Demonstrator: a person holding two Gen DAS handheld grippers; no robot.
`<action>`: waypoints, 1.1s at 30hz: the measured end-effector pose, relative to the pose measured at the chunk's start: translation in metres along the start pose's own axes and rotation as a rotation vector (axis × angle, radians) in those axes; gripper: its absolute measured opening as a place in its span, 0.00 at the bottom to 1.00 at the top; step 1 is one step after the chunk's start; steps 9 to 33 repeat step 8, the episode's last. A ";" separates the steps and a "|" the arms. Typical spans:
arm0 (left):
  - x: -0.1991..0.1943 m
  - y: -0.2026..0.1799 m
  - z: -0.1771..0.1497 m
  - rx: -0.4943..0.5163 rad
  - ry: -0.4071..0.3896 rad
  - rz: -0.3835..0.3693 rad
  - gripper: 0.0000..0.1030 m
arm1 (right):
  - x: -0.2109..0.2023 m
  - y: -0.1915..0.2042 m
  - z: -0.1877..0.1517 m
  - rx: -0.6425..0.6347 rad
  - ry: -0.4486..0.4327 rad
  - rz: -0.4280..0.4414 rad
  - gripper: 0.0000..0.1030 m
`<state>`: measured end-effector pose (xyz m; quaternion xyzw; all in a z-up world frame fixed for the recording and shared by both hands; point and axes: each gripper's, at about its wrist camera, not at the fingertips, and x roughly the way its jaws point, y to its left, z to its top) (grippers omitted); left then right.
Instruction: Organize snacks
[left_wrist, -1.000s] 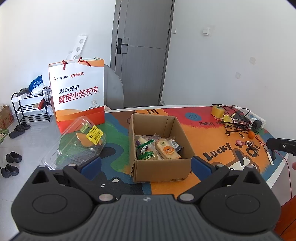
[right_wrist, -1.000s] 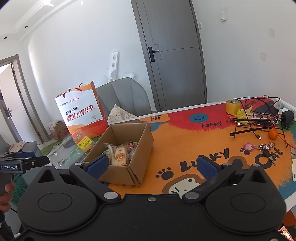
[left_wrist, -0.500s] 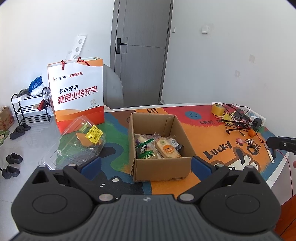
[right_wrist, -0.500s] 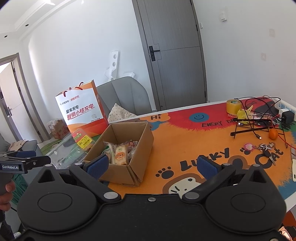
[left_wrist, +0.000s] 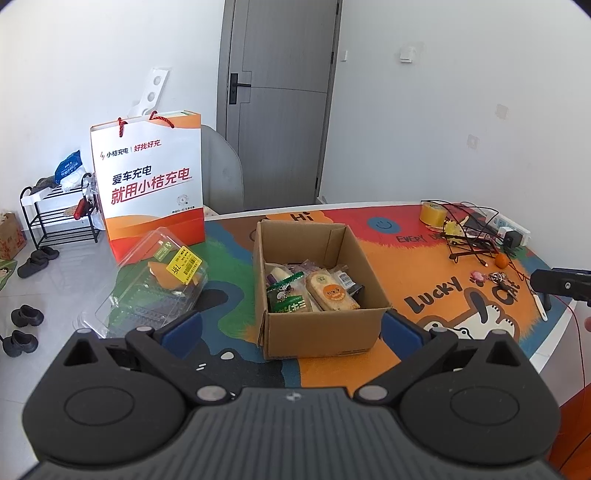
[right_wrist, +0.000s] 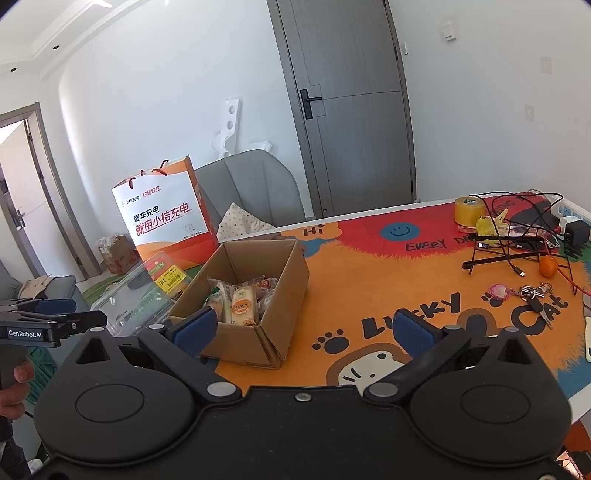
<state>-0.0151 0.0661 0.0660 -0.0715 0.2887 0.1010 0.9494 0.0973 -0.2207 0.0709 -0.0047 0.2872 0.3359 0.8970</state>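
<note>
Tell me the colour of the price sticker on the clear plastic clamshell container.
Yellow price sticker with dark print on the clear plastic clamshell container; clearest in the left wrist view.

The table mat (left_wrist: 424, 280) is bright orange, red, green and blue, with black cartoon lettering, paw prints and a blue smiley. The cardboard box (left_wrist: 321, 328) is plain brown. The paper bag (left_wrist: 147, 173) is white and orange with red characters. The tape roll (right_wrist: 469, 210) is yellow. Both grippers have blue pads (right_wrist: 194, 330) on black bodies.

Open brown cardboard box (right_wrist: 255, 295) of wrapped snack packets (right_wrist: 242, 304) sits on colourful cartoon table mat (right_wrist: 369, 280), right gripper (right_wrist: 301, 330) spread wide, empty.
</note>
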 end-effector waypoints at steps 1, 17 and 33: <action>0.000 0.000 0.000 0.001 0.001 -0.001 0.99 | 0.000 0.000 0.000 0.001 0.001 0.000 1.00; 0.000 -0.004 -0.002 0.015 0.006 -0.011 0.99 | 0.000 0.002 -0.002 -0.009 0.005 0.006 1.00; 0.000 -0.004 -0.002 0.015 0.006 -0.011 0.99 | 0.000 0.002 -0.002 -0.009 0.005 0.006 1.00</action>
